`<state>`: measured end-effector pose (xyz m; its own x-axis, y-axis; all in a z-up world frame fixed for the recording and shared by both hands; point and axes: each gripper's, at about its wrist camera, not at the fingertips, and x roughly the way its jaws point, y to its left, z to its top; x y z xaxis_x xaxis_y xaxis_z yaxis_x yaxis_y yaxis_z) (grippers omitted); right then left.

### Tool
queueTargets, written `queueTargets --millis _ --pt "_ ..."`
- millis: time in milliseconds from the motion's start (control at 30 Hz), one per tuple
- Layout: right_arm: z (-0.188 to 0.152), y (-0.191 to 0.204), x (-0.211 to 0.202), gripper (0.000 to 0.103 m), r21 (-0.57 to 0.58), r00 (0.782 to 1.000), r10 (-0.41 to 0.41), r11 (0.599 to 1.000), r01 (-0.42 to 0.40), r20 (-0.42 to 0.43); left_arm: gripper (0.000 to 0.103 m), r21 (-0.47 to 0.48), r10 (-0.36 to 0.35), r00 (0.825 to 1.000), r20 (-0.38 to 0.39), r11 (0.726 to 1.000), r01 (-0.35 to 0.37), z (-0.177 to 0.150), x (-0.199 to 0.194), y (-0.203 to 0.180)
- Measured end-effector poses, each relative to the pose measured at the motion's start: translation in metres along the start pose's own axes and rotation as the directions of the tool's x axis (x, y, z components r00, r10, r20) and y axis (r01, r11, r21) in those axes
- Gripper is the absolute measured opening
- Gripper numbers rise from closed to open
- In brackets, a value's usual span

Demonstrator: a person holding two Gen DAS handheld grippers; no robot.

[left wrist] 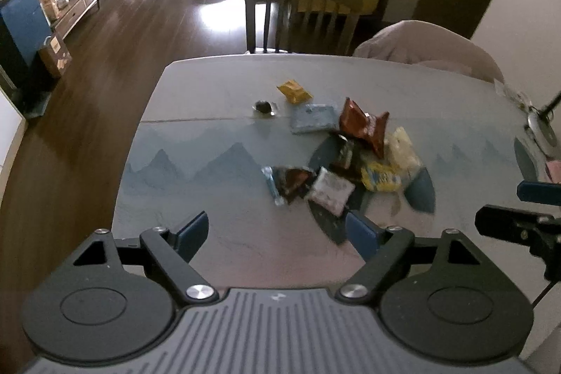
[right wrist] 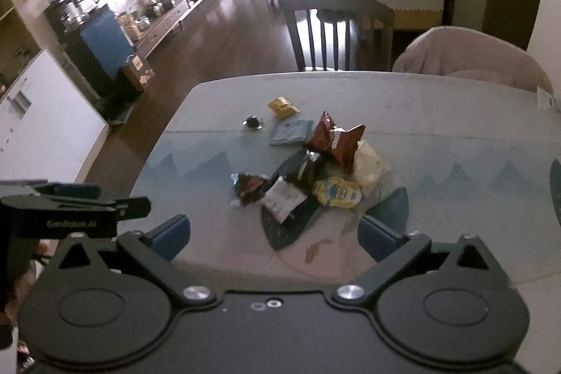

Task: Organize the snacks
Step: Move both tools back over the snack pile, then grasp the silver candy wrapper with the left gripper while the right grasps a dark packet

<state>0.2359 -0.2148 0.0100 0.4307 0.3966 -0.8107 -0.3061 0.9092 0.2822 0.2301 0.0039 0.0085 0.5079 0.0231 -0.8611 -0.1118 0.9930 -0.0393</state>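
Note:
Several snack packets lie in a loose pile on the table: a brown crinkled bag (left wrist: 363, 125) (right wrist: 335, 139), a yellow packet (left wrist: 380, 177) (right wrist: 337, 192), a white packet (left wrist: 331, 191) (right wrist: 283, 198), a dark brown packet (left wrist: 289, 181) (right wrist: 249, 186) and a pale packet (left wrist: 403, 149) (right wrist: 368, 165). A grey-blue packet (left wrist: 313, 118) (right wrist: 291, 132), an orange-yellow packet (left wrist: 294, 91) (right wrist: 283, 107) and a small dark round item (left wrist: 263, 107) (right wrist: 253, 122) lie apart, farther back. My left gripper (left wrist: 277, 235) stands open, empty, short of the pile. My right gripper (right wrist: 275, 237) is open too, with nothing between its fingers.
The table (left wrist: 210, 184) (right wrist: 455, 142) wears a cloth with a blue mountain print. A wooden chair (left wrist: 301, 12) (right wrist: 336, 26) and a draped chair (left wrist: 427, 47) (right wrist: 470, 58) stand at its far edge. Small items (left wrist: 540, 128) sit at the right edge. Wooden floor lies left.

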Motion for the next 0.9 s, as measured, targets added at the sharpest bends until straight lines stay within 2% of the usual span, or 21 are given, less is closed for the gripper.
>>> queueTargets --millis 167,333,433,533,733,900 --pt "0.037 -0.016 0.033 0.102 0.079 1.000 -0.001 0.997 0.003 -0.029 0.086 0.013 -0.007 0.999 -0.039 1.000 0.007 0.033 0.026 -0.002" --pt "0.058 -0.031 0.084 0.100 0.153 0.995 -0.010 0.988 0.026 -0.102 0.086 0.069 0.014 0.994 -0.112 0.998 -0.006 0.054 0.068 -0.011" --pt "0.066 -0.039 0.117 0.099 0.168 0.988 -0.016 0.985 0.042 -0.155 0.086 0.097 0.022 0.984 -0.174 0.995 -0.005 0.062 0.097 -0.014" --pt "0.071 -0.045 0.148 0.096 0.179 0.980 -0.025 0.982 0.061 -0.197 0.086 0.128 0.038 0.978 -0.204 0.992 -0.012 0.068 0.119 -0.017" --pt "0.075 -0.054 0.194 0.088 0.245 0.967 0.008 0.968 0.056 -0.254 0.086 0.163 -0.005 0.964 -0.266 0.985 0.050 0.084 0.159 -0.021" --pt "0.078 -0.059 0.227 0.080 0.285 0.958 0.028 0.957 0.057 -0.284 0.086 0.231 0.008 0.946 -0.325 0.970 0.071 0.083 0.193 -0.028"
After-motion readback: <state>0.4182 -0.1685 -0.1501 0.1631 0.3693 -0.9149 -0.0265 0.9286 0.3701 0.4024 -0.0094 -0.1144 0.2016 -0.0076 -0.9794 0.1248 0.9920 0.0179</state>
